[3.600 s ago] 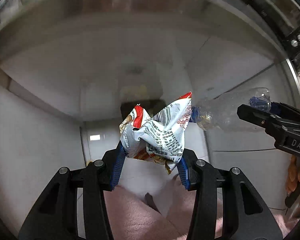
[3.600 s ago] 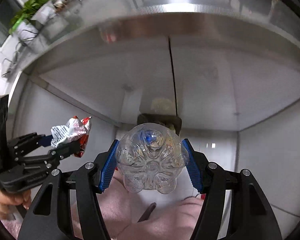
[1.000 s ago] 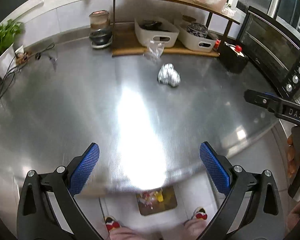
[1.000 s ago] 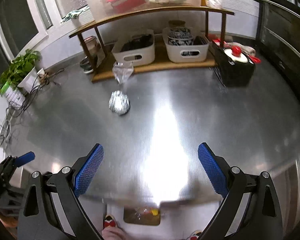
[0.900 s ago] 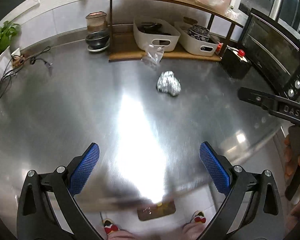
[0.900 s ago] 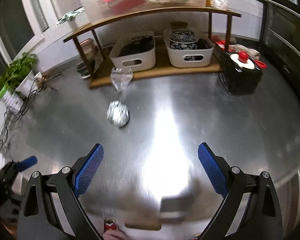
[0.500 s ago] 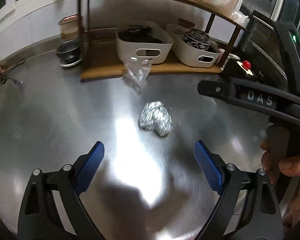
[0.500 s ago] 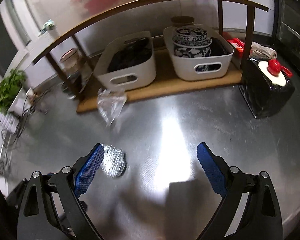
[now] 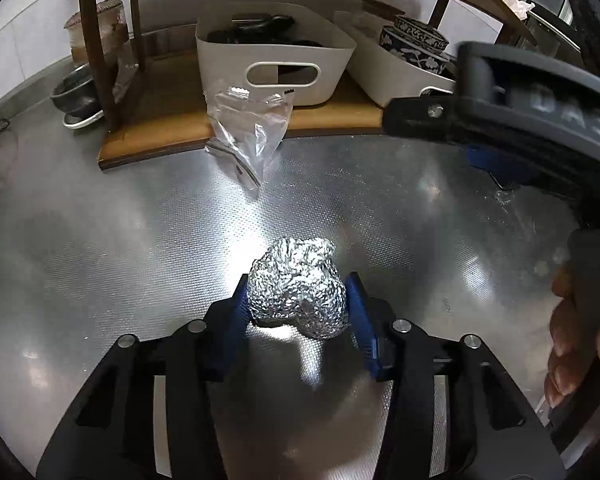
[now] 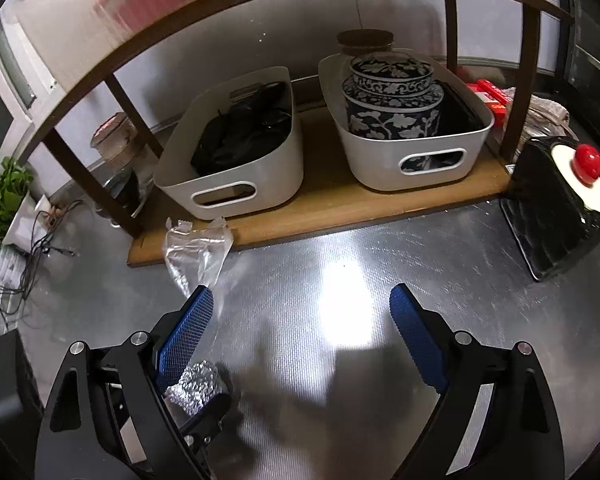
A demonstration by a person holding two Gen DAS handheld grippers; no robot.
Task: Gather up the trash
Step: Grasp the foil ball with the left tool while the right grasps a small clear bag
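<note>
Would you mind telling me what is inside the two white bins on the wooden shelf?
The left white bin holds dark, tangled items I cannot identify. The right white bin holds stacked blue-and-white ceramic jars; whatever lies beneath them is hidden.

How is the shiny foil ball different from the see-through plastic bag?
The foil ball is silver, and nothing shows through it; the plastic bag is clear.
The foil ball is scrunched into a tight lump; the plastic bag is loose and crinkly.
The left gripper has its blue pads on the foil ball; the plastic bag lies free by the wooden shelf.
Both are on the metal counter.
</note>
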